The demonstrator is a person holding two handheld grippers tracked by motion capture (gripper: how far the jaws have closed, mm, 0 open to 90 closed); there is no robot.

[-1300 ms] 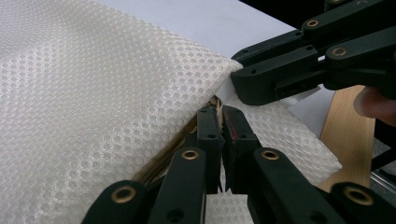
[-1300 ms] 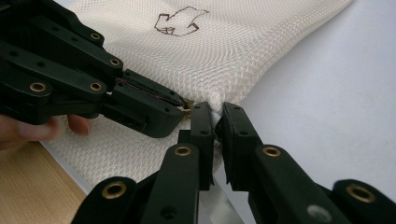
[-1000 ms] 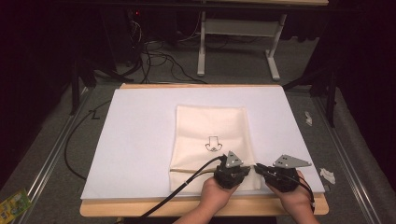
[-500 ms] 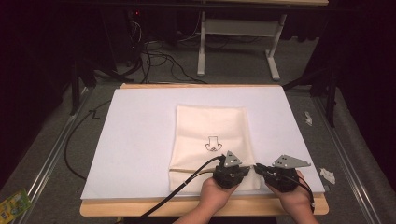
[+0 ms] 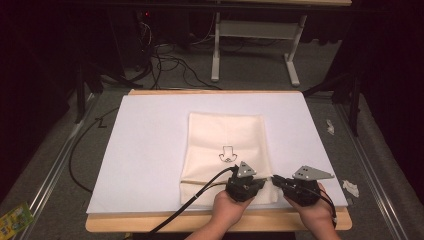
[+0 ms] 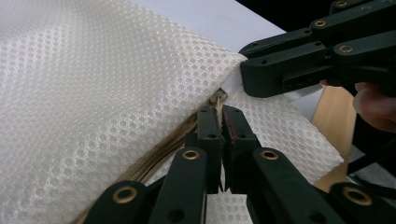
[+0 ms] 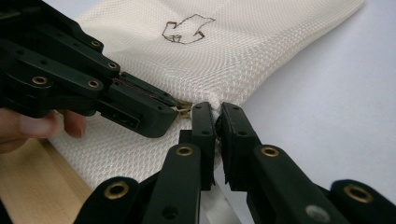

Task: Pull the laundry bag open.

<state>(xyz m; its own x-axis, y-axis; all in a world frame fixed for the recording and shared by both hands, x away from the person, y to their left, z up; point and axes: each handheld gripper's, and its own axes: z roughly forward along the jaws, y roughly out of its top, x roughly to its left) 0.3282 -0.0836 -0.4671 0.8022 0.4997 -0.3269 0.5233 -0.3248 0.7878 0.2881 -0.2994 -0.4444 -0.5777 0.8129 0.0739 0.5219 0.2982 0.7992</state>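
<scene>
Two pairs of tongs, both clamped at the near right corner of the mesh bag (image 5: pixel 227 150): left gripper (image 6: pixel 219 122) shut on the zipper pull (image 6: pixel 218 98), right gripper (image 7: pixel 215 119) pinching a fold of mesh at the corner just past the zipper's end, tips almost touching each other (in the high view, the left gripper (image 5: pixel 249 181) and right gripper (image 5: pixel 279 181) near the front edge of the white sheet (image 5: pixel 150 150)). Best done, by the look of it, as a steady anchor on the right and a slow, level draw of the pull along the zipper (image 6: pixel 159 156), away from the held corner, low to the cloth so the pull does not slip out and the mesh does not bunch. Flat on the sheet, centre right of the table (image 5: pixel 210 222), near edge close to the wooden lip. Long axis running away from the person; zipper across the near short end, printed mark (image 5: pixel 228 154) upright as seen from the person's side.
</scene>
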